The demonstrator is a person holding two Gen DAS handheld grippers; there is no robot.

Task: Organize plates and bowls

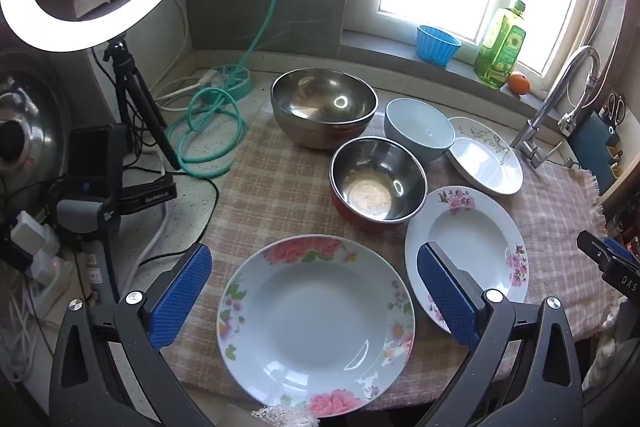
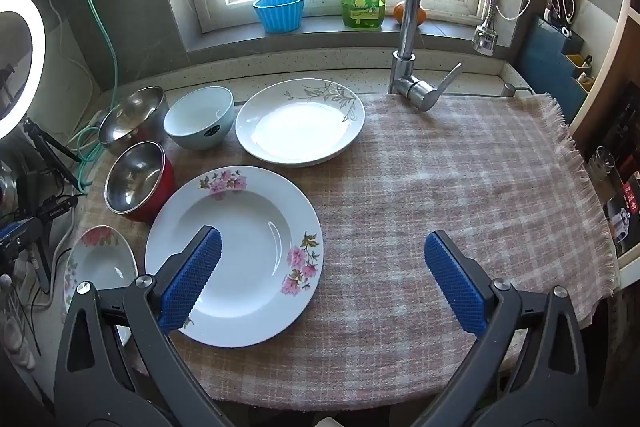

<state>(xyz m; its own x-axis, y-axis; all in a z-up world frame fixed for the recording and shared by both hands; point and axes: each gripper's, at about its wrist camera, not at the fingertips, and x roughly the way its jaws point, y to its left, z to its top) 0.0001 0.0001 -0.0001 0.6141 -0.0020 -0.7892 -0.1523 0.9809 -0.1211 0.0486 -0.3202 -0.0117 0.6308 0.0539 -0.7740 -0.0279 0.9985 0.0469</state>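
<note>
Both grippers wide open, holding nothing: left gripper [image 1: 314, 291] hovers over rose plate [image 1: 316, 323], right gripper [image 2: 322, 283] over checked cloth [image 2: 460, 187] beside pink-flower plate [image 2: 234, 255]. Big steel bowl [image 1: 324, 113], red bowl [image 1: 378, 183], blue bowl [image 1: 419, 133], leaf plate [image 2: 300, 121] sit separately behind on cloth

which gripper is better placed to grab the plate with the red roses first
Left. The open left gripper frames the rose plate directly; the right gripper sits over the pink-blossom plate and bare cloth.
</note>
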